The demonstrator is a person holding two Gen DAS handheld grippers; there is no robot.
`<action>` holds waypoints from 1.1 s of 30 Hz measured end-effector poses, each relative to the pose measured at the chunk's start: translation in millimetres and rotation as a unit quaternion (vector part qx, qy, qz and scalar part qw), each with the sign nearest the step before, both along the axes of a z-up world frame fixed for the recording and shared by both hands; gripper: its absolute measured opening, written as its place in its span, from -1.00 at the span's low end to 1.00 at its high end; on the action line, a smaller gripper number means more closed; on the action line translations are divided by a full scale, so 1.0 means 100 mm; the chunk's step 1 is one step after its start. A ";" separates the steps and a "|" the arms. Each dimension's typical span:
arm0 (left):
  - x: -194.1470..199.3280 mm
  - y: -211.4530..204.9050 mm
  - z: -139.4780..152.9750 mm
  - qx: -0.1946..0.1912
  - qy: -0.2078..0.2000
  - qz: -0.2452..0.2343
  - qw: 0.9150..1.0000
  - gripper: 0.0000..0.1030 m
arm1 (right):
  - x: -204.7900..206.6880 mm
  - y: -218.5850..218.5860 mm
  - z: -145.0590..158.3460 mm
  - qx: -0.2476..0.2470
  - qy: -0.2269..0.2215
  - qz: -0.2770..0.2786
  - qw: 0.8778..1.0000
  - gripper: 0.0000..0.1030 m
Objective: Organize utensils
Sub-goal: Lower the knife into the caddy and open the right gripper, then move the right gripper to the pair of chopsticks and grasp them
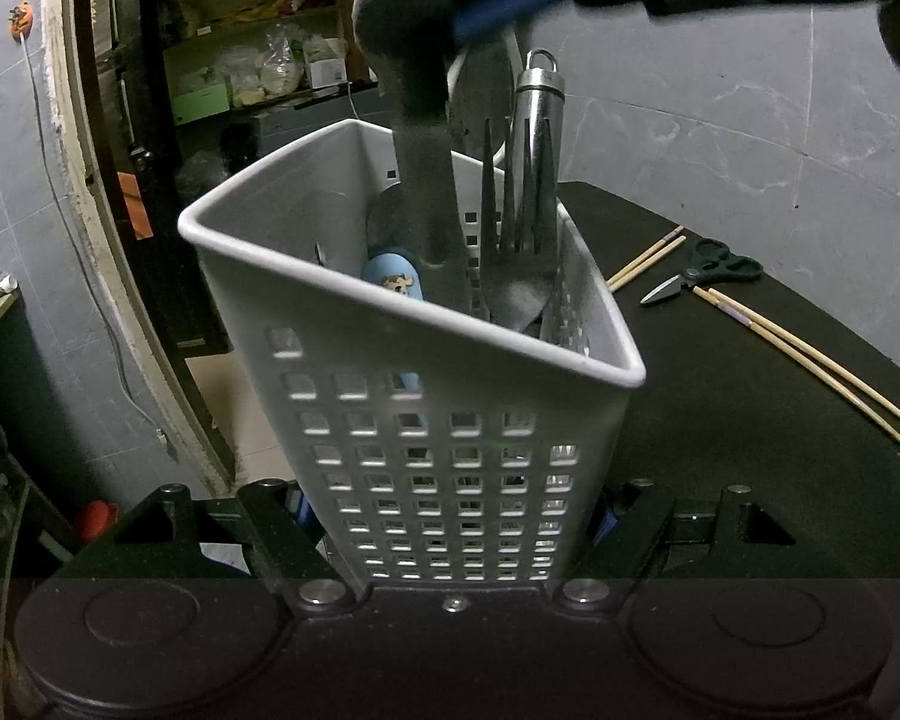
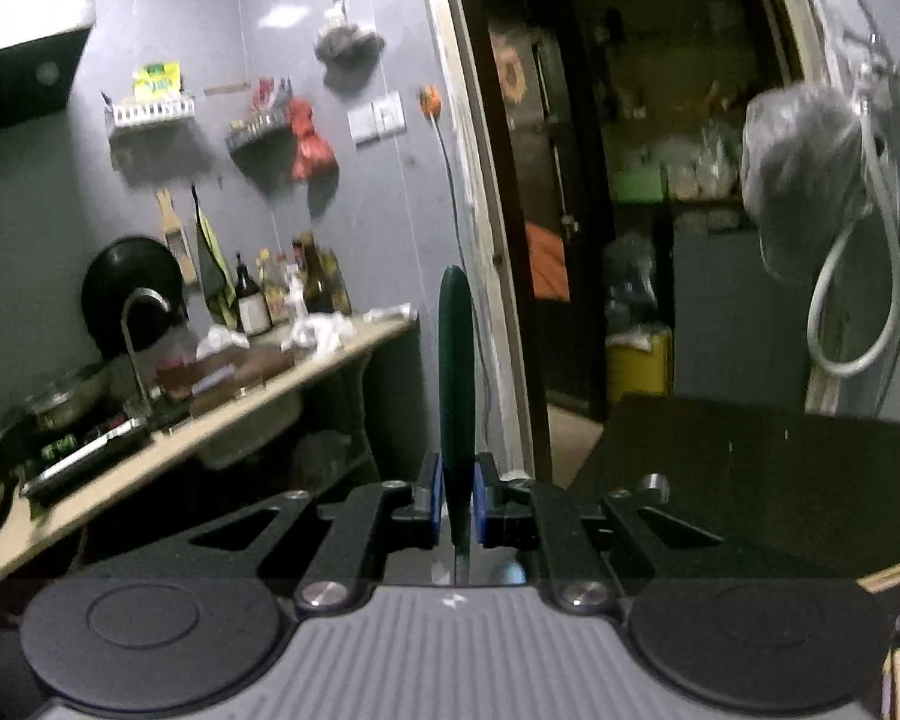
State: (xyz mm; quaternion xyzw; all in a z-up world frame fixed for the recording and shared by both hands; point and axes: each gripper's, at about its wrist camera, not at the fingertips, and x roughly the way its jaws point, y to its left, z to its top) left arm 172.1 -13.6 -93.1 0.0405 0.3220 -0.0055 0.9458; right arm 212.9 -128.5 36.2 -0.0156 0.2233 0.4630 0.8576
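A white perforated utensil holder (image 1: pixel 450 420) fills the left wrist view, and my left gripper (image 1: pixel 453 516) is shut on its lower part, one finger on each side. A fork (image 1: pixel 510 228), a steel-handled tool (image 1: pixel 537 120) and a blue-handled piece (image 1: pixel 393 282) stand inside it. My right gripper (image 1: pixel 510 0) comes in from the top of that view, shut on a green-handled knife (image 1: pixel 426 180) whose grey blade reaches down into the holder. In the right wrist view the green handle (image 2: pixel 456 348) stands upright between the blue pads of the right gripper (image 2: pixel 457 504).
On the dark table (image 1: pixel 750 480), to the right of the holder, lie two pairs of chopsticks (image 1: pixel 810 360) and black-handled scissors (image 1: pixel 708 270). A kitchen counter (image 2: pixel 210 420) with a sink and bottles runs along the left wall. A doorway opens behind.
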 end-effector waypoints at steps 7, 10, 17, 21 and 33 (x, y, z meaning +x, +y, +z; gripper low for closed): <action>0.01 -0.02 -0.01 0.003 0.000 0.002 1.000 0.53 | -0.05 -0.05 -0.11 -0.027 0.015 -0.002 1.000 -0.67; 0.01 -0.03 -0.02 0.003 0.001 0.003 1.000 0.54 | -0.11 -0.08 -0.07 -0.027 0.002 -0.005 1.000 -0.09; 0.04 -0.03 0.00 0.003 0.005 0.006 1.000 0.54 | -0.29 -0.46 0.12 0.010 -0.044 -0.064 0.997 0.90; 0.06 -0.05 0.01 0.006 0.008 0.008 1.000 0.55 | -0.25 -0.83 0.09 0.005 -0.038 -0.139 0.989 0.99; 0.11 -0.11 0.00 0.014 0.016 0.015 1.000 0.57 | 0.34 -1.70 -0.84 -0.058 0.173 -0.336 0.924 0.99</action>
